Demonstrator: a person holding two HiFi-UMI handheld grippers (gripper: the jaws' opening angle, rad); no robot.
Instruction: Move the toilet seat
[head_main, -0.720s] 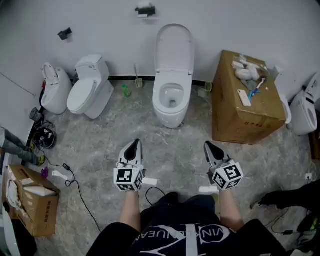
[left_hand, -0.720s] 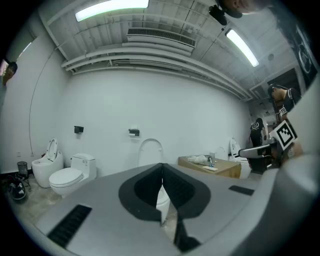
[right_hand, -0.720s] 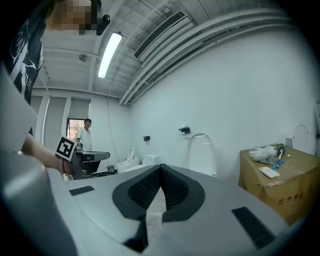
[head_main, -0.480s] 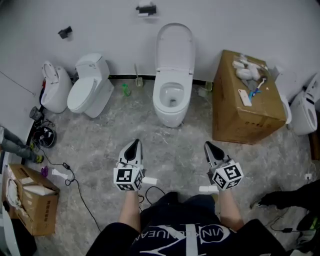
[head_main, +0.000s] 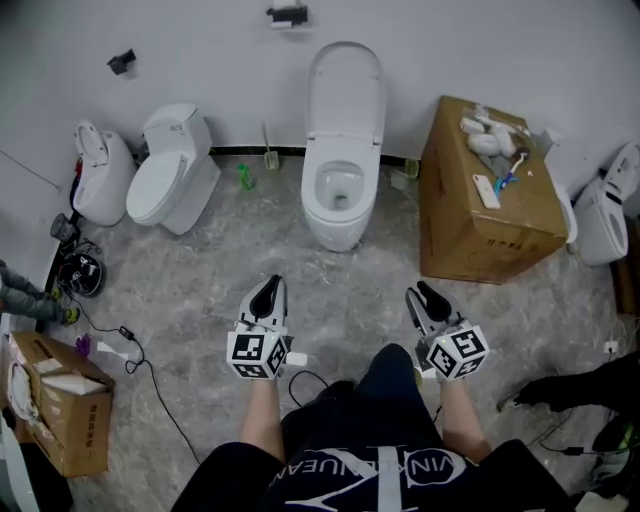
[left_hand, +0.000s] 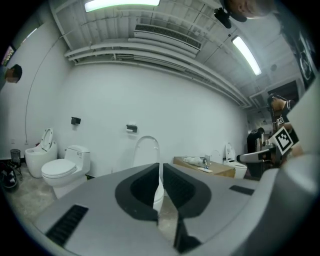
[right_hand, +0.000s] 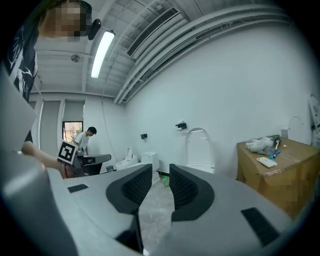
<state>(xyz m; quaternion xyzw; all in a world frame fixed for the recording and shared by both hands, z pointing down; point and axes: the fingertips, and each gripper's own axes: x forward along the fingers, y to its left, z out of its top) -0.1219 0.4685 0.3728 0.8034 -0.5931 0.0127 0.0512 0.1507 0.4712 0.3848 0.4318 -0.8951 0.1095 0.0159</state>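
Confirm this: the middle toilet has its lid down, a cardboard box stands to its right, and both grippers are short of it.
Wrong on the lid: the head view shows the lid of the middle toilet raised upright. The cardboard box does stand to its right, and the left gripper and right gripper are both short of it.

The head view looks steeply down from above the person onto the grey marbled floor (head_main: 200, 290). Both gripper views sit lower and face roughly level toward the far white wall (head_main: 200, 40). All three share the white ceramic toilet with raised lid (head_main: 342, 190) and, to its right, the brown cardboard box (head_main: 490, 225).
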